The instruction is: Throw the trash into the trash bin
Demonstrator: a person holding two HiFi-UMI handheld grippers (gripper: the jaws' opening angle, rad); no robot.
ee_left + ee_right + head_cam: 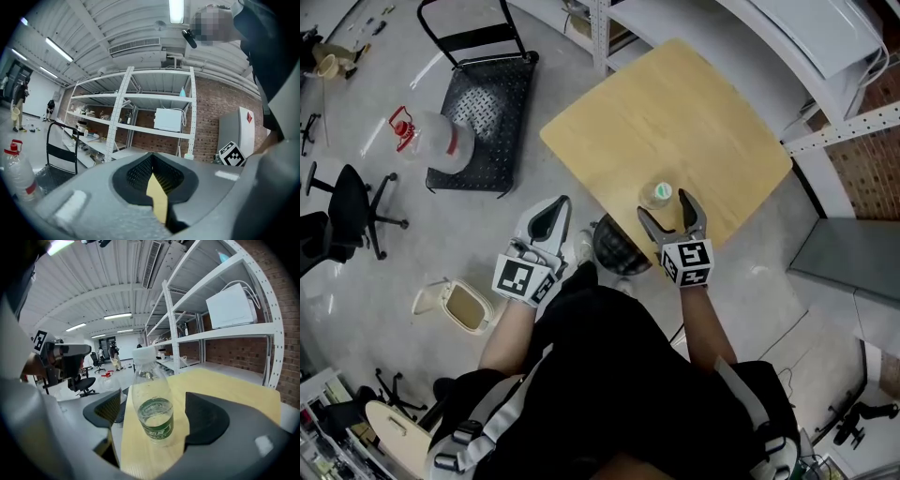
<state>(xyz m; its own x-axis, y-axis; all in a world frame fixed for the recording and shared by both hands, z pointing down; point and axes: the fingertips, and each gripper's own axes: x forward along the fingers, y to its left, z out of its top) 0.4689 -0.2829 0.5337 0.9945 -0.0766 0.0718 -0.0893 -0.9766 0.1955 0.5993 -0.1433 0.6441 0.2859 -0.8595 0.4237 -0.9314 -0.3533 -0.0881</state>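
Workshop floor of pale concrete, white shelving against a brick wall: a person stands at the corner of a wooden table with a claw in each hand. One clear plastic bottle stands upright near the table's near edge, white cap on, green label round its middle. It sits between the spread jaws of the right gripper, whose pads stand clear of it on both sides. The left gripper hangs off the table's edge over the floor, jaws together on nothing.

The bottle looks almost empty, so it should be light, thin-walled and easily dented, with a smooth round side that could slip or tip. The labelled middle looks the surest place to close on, squarely and without much force.

By count: one bottle on the table, two grippers. A dark mesh bin shows just under the table's edge, and a beige lidded bin sits on the floor to the person's left; which one is meant cannot be told. One large jug rests on a black cart.
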